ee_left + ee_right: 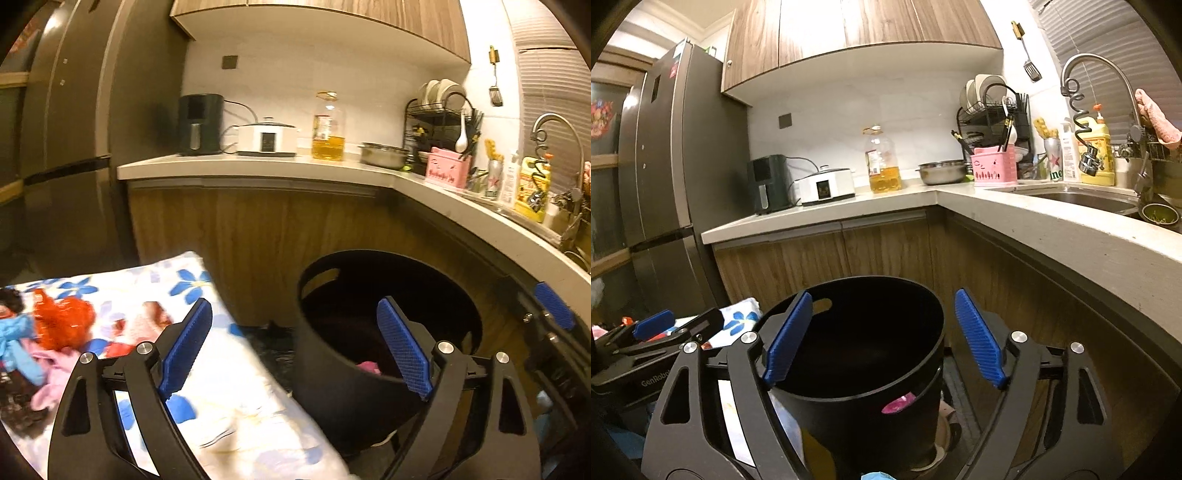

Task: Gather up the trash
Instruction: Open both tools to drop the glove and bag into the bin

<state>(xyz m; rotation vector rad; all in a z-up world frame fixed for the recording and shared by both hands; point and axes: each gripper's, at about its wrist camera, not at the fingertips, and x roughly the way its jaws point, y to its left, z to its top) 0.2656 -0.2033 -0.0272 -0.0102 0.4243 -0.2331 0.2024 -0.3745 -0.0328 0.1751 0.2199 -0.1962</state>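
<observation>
left gripper: jaws wide, empty, hung between the floral-print cloth-covered table and the round black plastic bin.
right gripper: wide, empty, over the bin mouth.
trash: red crumpled wrapper, pink and light-blue scraps lay on the table; one pink piece in the bin.
next, likely: centre on one scrap, close fully, release above the bin.
</observation>
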